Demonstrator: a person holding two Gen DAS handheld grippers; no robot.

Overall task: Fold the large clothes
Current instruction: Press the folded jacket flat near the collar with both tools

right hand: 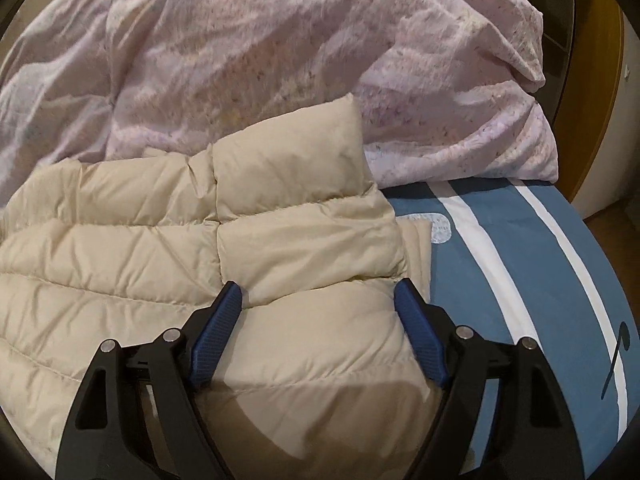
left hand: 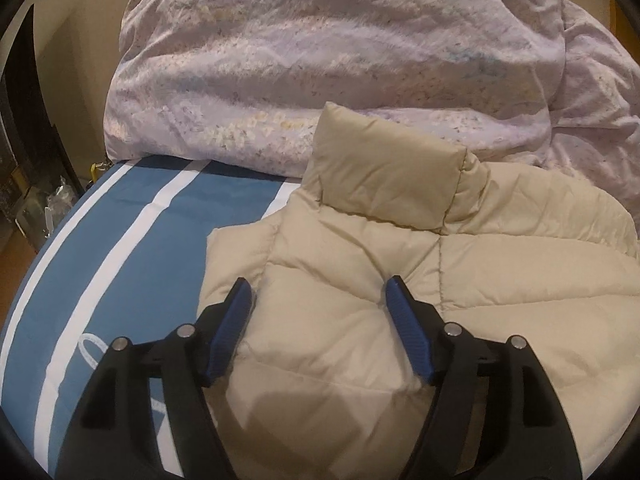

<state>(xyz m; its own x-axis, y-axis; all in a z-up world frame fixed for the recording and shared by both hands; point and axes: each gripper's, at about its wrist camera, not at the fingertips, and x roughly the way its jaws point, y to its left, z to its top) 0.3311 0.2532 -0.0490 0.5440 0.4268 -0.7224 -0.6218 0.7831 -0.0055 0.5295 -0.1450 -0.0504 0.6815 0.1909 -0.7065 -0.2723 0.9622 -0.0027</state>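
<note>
A beige puffer jacket [left hand: 400, 280] lies flat on the blue, white-striped bed sheet [left hand: 132, 248], its collar up against a heap of pale lilac bedding [left hand: 320, 60]. The left gripper [left hand: 318, 294] sits over the jacket's left shoulder, fingers spread with padding bulging between them. The right gripper [right hand: 320, 296] sits likewise over the right shoulder, fingers spread, pinching nothing
</note>
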